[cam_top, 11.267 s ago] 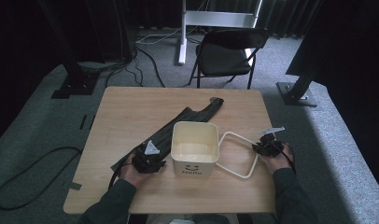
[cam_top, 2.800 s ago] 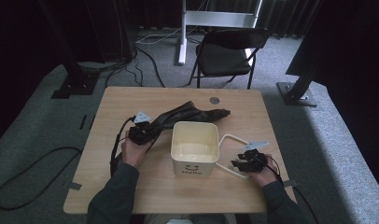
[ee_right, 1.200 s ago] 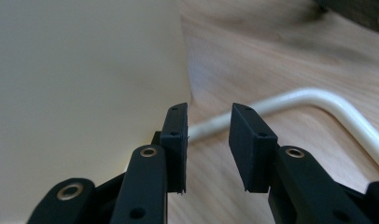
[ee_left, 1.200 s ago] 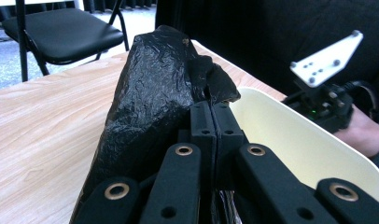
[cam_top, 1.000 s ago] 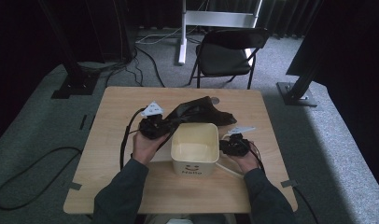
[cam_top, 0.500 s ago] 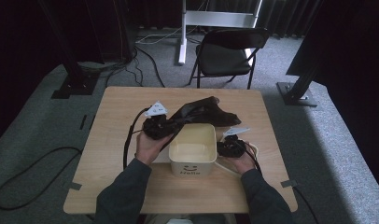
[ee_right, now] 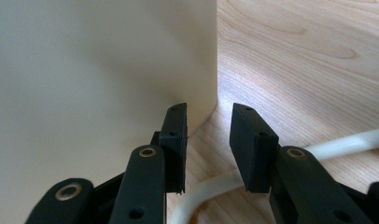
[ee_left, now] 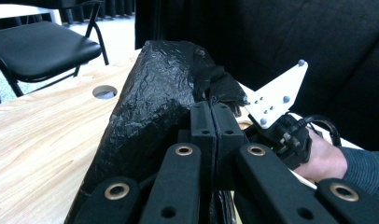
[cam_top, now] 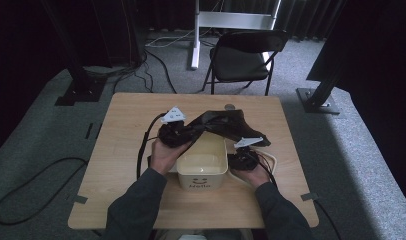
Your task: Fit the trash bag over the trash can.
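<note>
Nearest the person, a cream plastic bin [cam_top: 202, 167] with smooth walls and rounded corners is set on the pale wood-grain worktop [cam_top: 121, 150]; a smiling face and the word "Hello" are printed on its near side. Its thin cream handle [ee_right: 346, 142] is laid flat on the worktop at the right. The right gripper [cam_top: 244, 159] is held just beside the bin's right wall, its fingers [ee_right: 176, 140] parted with nothing gripped, one of them close against the wall and the handle lying below them. At the bin's far left corner, the left gripper [cam_top: 177, 134] is seen with its fingers [ee_left: 202, 126] pressed shut on a crinkled, glossy black plastic bag [cam_top: 226, 126], which is draped over the bin's far rim. Farther off, a round hole [ee_left: 105, 91] is cut in the worktop, and a black folding chair [cam_top: 241, 60] is placed on grey carpet.
</note>
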Available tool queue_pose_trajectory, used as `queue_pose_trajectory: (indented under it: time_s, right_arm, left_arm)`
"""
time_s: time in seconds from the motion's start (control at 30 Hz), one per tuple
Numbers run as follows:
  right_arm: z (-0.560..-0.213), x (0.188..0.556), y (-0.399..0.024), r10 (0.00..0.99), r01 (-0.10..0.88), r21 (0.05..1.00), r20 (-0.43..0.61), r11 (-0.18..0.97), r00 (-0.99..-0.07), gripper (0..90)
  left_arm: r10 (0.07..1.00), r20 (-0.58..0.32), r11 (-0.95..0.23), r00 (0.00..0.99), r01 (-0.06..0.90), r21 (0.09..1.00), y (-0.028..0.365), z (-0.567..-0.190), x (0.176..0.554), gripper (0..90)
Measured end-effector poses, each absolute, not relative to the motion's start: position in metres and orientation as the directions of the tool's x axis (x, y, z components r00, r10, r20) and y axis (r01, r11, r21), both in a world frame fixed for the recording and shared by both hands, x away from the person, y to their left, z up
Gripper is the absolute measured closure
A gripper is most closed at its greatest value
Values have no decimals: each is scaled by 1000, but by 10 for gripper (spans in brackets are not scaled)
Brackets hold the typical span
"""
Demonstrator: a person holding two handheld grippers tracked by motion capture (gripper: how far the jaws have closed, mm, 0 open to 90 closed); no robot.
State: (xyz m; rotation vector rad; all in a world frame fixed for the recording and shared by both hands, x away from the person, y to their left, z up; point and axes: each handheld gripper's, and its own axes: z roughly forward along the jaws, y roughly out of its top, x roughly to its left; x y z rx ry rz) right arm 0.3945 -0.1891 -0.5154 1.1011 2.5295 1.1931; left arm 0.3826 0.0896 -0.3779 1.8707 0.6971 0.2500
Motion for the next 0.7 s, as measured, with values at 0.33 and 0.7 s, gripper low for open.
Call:
queue_pose_trajectory:
  time_s: [0.33, 0.7]
  right_arm:
    - [-514, 391, -184, 645, 552, 709, 180, 438, -743, 659]
    - [-511, 383, -196, 648, 541, 700, 147, 465, -747, 653]
  left_arm:
    - [552, -163, -247, 818, 347, 905, 79, -372, 388, 895]
    - [541, -169, -251, 824, 349, 903, 60, -370, 394, 895]
